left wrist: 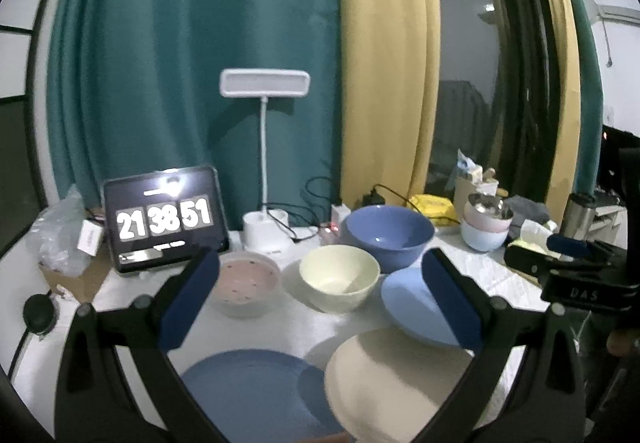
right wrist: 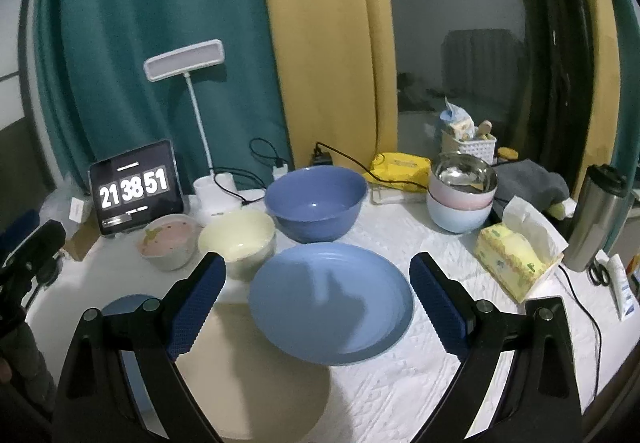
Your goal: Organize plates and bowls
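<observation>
Both the left gripper (left wrist: 320, 299) and right gripper (right wrist: 318, 301) gape empty; the near light-blue plate (right wrist: 332, 303) looks stiff, light, slick; pinch its rim.

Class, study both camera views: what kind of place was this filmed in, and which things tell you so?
Most likely a lived-in room at home, perhaps a bedroom or study. The white-covered table holds household clutter: a desk lamp, a tissue box and a tablet clock. Floor-length teal curtains hang behind, beside a dark window.
</observation>
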A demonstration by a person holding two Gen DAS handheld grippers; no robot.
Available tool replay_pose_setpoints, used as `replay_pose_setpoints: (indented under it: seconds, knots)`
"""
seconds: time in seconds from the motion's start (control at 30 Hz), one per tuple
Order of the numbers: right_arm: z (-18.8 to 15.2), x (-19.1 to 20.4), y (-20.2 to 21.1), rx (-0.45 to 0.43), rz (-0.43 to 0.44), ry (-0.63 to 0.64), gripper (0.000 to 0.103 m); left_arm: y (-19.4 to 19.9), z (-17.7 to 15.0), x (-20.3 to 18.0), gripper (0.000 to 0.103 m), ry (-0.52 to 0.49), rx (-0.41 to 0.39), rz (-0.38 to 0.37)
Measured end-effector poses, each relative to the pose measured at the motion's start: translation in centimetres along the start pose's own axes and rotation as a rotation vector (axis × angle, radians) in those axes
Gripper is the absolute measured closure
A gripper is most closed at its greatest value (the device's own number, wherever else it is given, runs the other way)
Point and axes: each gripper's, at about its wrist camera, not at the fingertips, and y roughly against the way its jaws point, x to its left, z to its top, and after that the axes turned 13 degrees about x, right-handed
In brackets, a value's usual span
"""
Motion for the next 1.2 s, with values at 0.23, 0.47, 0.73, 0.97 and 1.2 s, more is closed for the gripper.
replay_pose_setpoints:
  seconds: [0.23,0.47,0.73,0.97,1.2]
  knots:
    - [0.1,-2.9,-2.2,0.028,0.003,-0.039,0.007,-3.0,0.5,-2.4,0.001,-0.032,0.061,-0.015]
    - [-0.1,-5.0,-4.6,0.058,0.021,-0.074,0.007,-6.2,0.5,-4.5,0.002,-0.059,0.127,-0.005]
    - [-0.4,-7.1,-7.8,0.114,0.03,-0.107,0.007,-10.5,0.2,-7.1,0.002,-0.099,0.224,-0.006]
    - [-0.9,-8.6,-10.6,0.175,0.036,-0.121,0.007,-13.5,-0.7,-8.6,0.002,-0.121,0.306,-0.022]
    - [-1.4,-9.8,-13.2,0.245,0.052,-0.141,0.007,-16.2,-1.2,-9.6,0.002,-0.117,0.4,-0.043]
